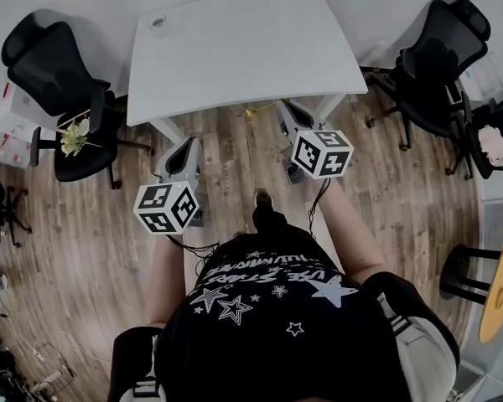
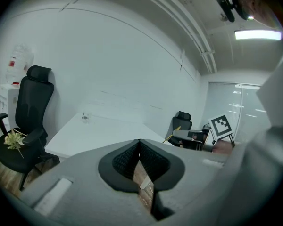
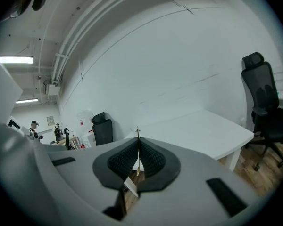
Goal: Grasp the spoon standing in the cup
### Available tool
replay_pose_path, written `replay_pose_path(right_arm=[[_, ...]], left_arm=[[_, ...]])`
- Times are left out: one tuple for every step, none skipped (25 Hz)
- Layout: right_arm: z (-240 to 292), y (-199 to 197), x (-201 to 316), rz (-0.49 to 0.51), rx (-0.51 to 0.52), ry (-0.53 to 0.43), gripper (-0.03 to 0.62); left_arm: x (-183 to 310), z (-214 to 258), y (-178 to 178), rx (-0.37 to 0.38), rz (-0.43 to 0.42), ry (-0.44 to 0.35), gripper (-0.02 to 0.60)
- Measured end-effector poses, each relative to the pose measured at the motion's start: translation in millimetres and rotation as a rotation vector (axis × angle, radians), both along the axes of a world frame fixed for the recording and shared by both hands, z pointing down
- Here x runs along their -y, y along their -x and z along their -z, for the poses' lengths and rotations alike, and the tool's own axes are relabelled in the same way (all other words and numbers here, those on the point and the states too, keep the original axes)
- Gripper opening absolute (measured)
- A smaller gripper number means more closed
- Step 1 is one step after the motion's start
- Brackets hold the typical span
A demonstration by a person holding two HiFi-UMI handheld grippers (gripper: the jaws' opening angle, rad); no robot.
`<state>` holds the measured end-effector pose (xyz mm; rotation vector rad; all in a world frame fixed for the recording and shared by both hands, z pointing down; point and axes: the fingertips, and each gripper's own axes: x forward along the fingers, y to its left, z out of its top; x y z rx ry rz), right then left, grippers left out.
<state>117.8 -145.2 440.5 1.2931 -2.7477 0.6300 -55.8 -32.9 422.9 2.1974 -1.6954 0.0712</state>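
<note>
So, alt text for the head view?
A person holds the left hand-held gripper and right hand-held gripper over a wood floor, short of a white table with a small cup near its far left corner. Black chairs flank it.

Smooth matt white table (image 1: 235, 48), wood-grain plank floor (image 1: 92, 249)

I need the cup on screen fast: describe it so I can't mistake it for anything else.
Start at the white table at the top of the head view. Near its far left corner, on the side of the black chair carrying a plant, sits the cup: small, round, clear, and the only thing seen on the white top.
</note>
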Motion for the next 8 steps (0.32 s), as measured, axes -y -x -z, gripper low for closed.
replay_pose_path(right_arm=[[1,0,-5,-0.003,0.001,-0.003,0.015],[2,0,-9,-0.005,0.002,-0.005,0.015],[2,-1,-14,-0.006,0.001,-0.006,0.015],[2,-1,-18,-0.006,0.0,-0.006,0.015],[2,-1,-22,-0.007,-0.002,-0.006,0.015],[1,-2,-27,-0.008,-0.004,-0.006,0.015],[1,-2,-31,-0.008,-0.007,-0.005,0.015],[0,-2,-35,-0.008,-0.009,-0.004,0.015]], left_arm=[[-4,0,1,-0.001,-0.001,-0.002,0.008],[-9,0,2,-0.002,-0.002,-0.003,0.008],[-12,0,2,-0.003,-0.003,-0.005,0.008],[-16,1,2,-0.004,-0.003,-0.007,0.008],[-19,1,2,-0.004,-0.004,-0.008,0.008],[-23,1,2,-0.005,-0.005,-0.009,0.008],[-26,1,2,-0.006,-0.006,-0.009,0.008],[-29,1,2,-0.007,-0.007,-0.01,0.008]])
